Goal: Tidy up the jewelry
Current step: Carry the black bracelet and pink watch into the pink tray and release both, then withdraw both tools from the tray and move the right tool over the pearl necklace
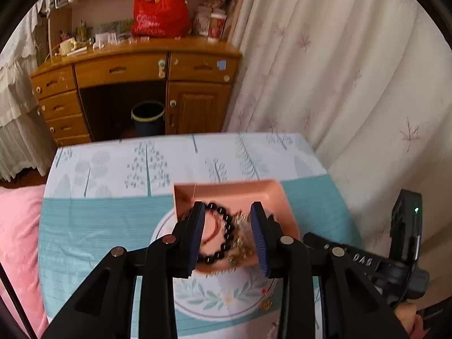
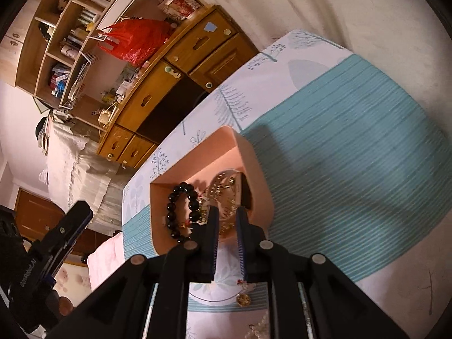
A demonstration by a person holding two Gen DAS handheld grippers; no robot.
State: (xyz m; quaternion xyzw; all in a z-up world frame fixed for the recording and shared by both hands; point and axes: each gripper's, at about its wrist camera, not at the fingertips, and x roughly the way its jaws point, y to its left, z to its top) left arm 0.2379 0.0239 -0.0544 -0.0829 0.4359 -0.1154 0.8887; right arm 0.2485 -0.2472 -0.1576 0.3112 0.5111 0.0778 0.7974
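Nearest the right wrist camera, a small gold round pendant [image 2: 243, 299] on a thin cord with a red bead lay on the teal-and-white printed tablecloth [image 2: 353, 147], just short of the near edge of the shallow pink rectangular tray [image 2: 262, 186]. The same pendant [image 1: 266, 304] showed in the left wrist view, below the tray's near right corner. The cord ran up toward the right gripper's right-hand finger; whether it was pinched could not be determined.

The right gripper [image 2: 227, 214] stood over the tray's near edge, its blue-padded fingers a narrow gap apart, with gold chain jewelry [image 2: 226, 195] visible between and beyond the tips. No firm grip on the chain could be confirmed.

The left gripper [image 1: 227, 212] hovered above the tray [image 1: 240, 190] with its fingers spread wide and nothing between the pads. Within the tray, a black round-bead bracelet [image 1: 223, 231] lay toward the left side, a thin red cord [image 1: 213, 233] sat inside its loop, and the gold chain pile [image 1: 240, 240] lay just beside it to the right, touching it.

Beyond the table's far edge stood a wooden desk with drawers [image 1: 135, 70], a dark waste bin [image 1: 147, 118] beneath it, and a red plastic bag [image 1: 159, 12] on top. A pale patterned curtain [image 1: 339, 70] hung to the right.
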